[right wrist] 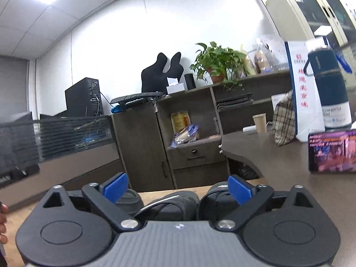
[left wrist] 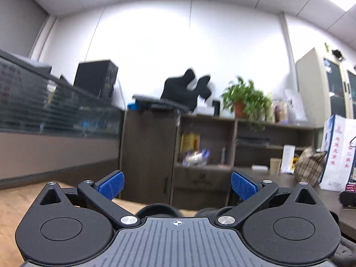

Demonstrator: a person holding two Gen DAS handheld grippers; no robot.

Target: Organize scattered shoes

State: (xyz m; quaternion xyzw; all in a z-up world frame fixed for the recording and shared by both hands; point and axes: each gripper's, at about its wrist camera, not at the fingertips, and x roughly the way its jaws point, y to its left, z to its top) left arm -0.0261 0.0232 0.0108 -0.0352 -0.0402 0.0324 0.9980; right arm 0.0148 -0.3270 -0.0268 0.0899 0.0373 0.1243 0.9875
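Right wrist view looks low over a pale wooden desk [right wrist: 155, 194] toward a dark cabinet [right wrist: 142, 149] and open shelves. The right gripper [right wrist: 178, 189] has its blue fingers [right wrist: 116, 187] spread wide apart, holding nothing. Dark shoes [right wrist: 175, 204] lie just ahead of it near the far edge of the desk, close together: one rounded shape at the left, a slide-type shoe in the middle with a pale curved line across it, another at the right. The gripper body hides much of them, so whether they lie in a tidy row or loosely cannot be told.

Left wrist view is blurred by motion. The left gripper [left wrist: 178, 184] also has its fingers spread apart and empty. Only two dark rounded tops [left wrist: 158, 210] show just over its body, likely the same shoes.

To handle a shoe well, my judgement is that the fingers should close across a firm side wall or strap rather than the soft toe, with the tool lowered enough for a square pinch, and the neighbouring shoes kept from being nudged off the far edge.

Writing: a white paper bag [right wrist: 304, 102] on the darker desk at the right carries red Chinese characters down its side, too distorted to read surely. A dark blue bottle [right wrist: 329, 89] has a white band with small print, unreadable. A bright printed box [right wrist: 331, 151] shows tiny, illegible text
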